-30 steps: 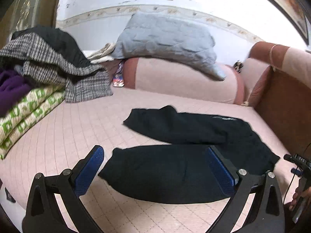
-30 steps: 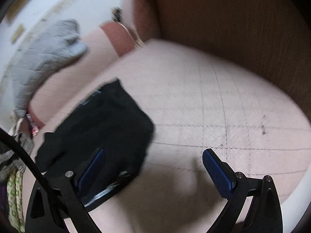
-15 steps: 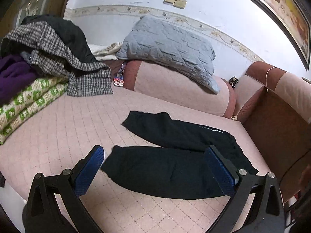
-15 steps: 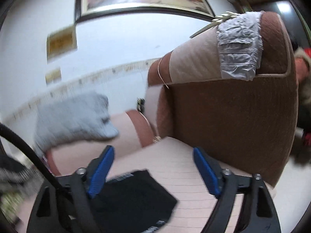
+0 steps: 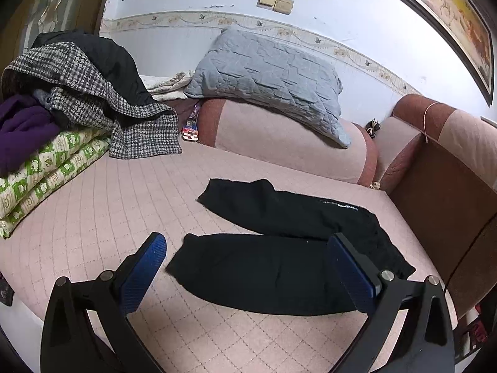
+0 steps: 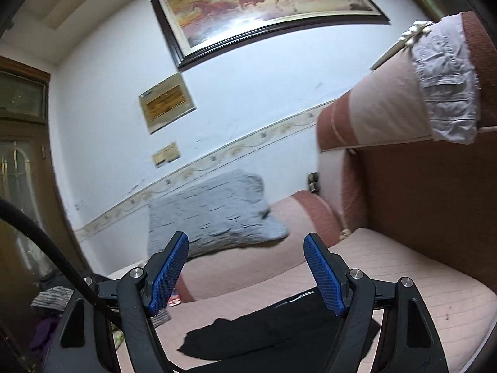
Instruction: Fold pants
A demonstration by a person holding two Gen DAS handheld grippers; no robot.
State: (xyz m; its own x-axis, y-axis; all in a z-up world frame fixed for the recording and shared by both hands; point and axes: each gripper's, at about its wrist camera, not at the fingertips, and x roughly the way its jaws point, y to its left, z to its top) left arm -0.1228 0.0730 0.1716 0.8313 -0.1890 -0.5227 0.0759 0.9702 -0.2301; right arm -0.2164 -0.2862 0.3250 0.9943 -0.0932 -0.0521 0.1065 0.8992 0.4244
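Both the left gripper [image 5: 248, 267] and right gripper [image 6: 247, 267] have lifted off the black pants [image 5: 279, 248], jaws spread, empty

Pants [image 5: 279, 248] on sofa seat [image 5: 108, 205], pillow [image 5: 267, 74] behind, clothes pile [image 5: 77, 93] left.

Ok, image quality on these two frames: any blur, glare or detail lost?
Left wrist: sharp, strong fisheye bending; the black pants read as a flat dark mass with few folds visible. Right wrist: motion blur smears the grey pillow, and glare washes out part of the painting.
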